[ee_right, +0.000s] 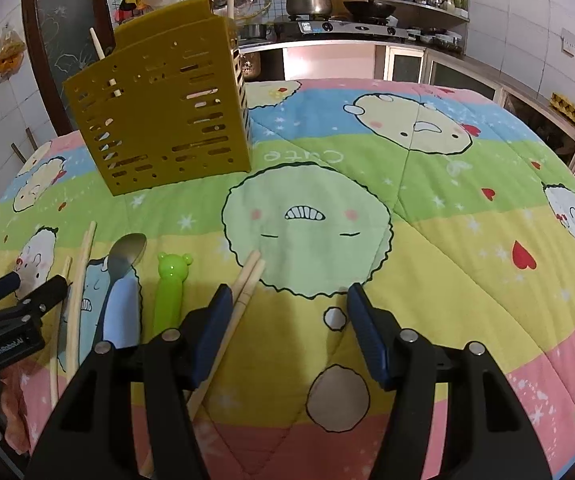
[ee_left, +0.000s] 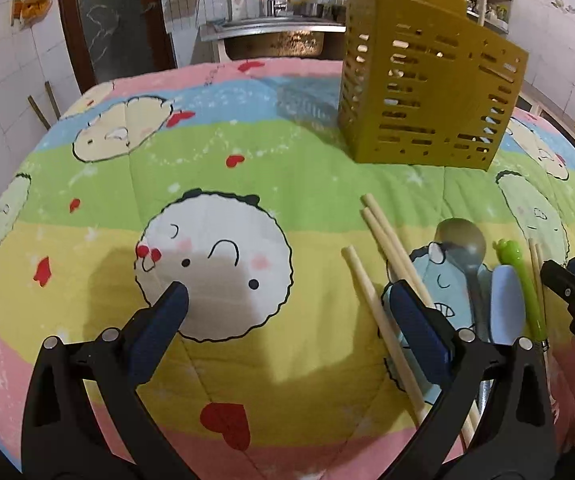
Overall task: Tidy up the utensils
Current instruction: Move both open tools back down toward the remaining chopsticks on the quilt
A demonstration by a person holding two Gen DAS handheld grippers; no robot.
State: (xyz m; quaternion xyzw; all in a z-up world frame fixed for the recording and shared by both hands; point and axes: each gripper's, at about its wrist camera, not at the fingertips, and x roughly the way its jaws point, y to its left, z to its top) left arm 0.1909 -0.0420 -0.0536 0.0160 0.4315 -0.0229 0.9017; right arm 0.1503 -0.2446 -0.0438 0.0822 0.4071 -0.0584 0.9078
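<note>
A mustard slotted utensil holder (ee_left: 427,92) (ee_right: 159,112) stands upright at the back of the quilt, with one chopstick (ee_right: 97,44) sticking out of it. Loose on the quilt lie three chopsticks (ee_left: 367,292), a metal spoon with a blue handle (ee_left: 461,240) (ee_right: 127,252), a green frog-topped utensil (ee_left: 519,276) (ee_right: 171,280) and a chopstick pair (ee_right: 247,284). My left gripper (ee_left: 289,300) is open over bare quilt, with the three chopsticks at its right finger. My right gripper (ee_right: 289,304) is open too, and the chopstick pair runs along its left finger.
A cartoon-print quilt (ee_right: 427,240) covers the table. Behind it are a sink (ee_left: 275,36), a stove with a pot (ee_right: 307,2) and shelves. In each wrist view the other gripper shows at the edge: the right gripper (ee_left: 567,284) and the left gripper (ee_right: 19,292).
</note>
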